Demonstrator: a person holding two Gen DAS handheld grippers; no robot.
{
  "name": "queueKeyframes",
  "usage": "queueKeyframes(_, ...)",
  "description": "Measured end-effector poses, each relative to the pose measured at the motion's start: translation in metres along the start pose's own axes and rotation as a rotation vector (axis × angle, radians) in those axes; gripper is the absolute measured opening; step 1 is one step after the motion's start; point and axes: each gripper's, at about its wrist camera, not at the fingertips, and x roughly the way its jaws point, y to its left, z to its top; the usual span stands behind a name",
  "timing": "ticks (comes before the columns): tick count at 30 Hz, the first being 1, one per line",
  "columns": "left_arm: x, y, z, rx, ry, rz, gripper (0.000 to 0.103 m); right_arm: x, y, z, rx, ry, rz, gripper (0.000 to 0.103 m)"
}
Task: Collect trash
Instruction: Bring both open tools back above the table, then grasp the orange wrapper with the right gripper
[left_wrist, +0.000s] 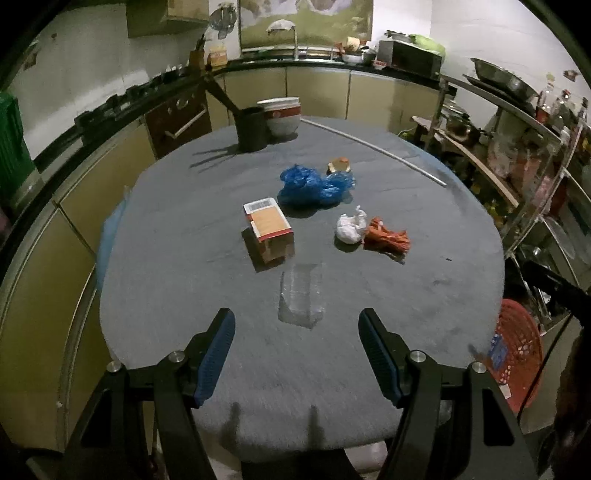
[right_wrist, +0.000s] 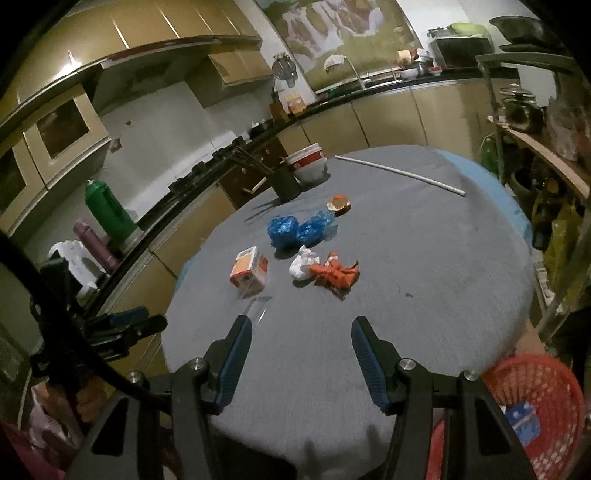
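Note:
On the grey round table (left_wrist: 207, 295) lie a clear plastic tub (left_wrist: 301, 297), a red and white carton (left_wrist: 269, 230), a crumpled blue bag (left_wrist: 314, 184), a white paper wad (left_wrist: 350, 228), an orange wrapper (left_wrist: 388, 239) and a small orange-brown scrap (left_wrist: 340, 165). My left gripper (left_wrist: 296, 318) is open just short of the clear tub, holding nothing. My right gripper (right_wrist: 303, 323) is open and empty over the near table edge. Beyond it lie the carton (right_wrist: 249, 271), the white wad (right_wrist: 303, 266) and the orange wrapper (right_wrist: 336, 275). The left gripper (right_wrist: 129, 325) shows at the left of the right wrist view.
A red mesh basket (right_wrist: 535, 391) with a blue item inside stands below the table's near right edge. A black cup (left_wrist: 252, 129), stacked bowls (left_wrist: 282, 116) and a long white stick (left_wrist: 373, 147) sit at the far side. Cabinets curve along the left, shelves stand on the right.

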Motion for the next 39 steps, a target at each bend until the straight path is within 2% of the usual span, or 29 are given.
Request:
queueKeyframes(8,0.021,0.005,0.008,-0.019,0.033,-0.028,0.07,0.046,-0.009,0.031,-0.009,0.053,0.006,0.06)
queueKeyframes(20,0.067,0.007,0.022,-0.099,0.136,-0.138,0.07,0.127,-0.013,0.051,-0.093,0.167,0.024,0.06)
queueKeyframes(30,0.118,0.007,0.026,-0.122,0.219,-0.137,0.07,0.197,-0.039,0.071,-0.122,0.245,-0.003,0.06)
queueKeyframes(39,0.147,0.022,0.021,-0.212,0.271,-0.169,0.07,0.244,-0.037,0.068,-0.176,0.381,0.065,0.06)
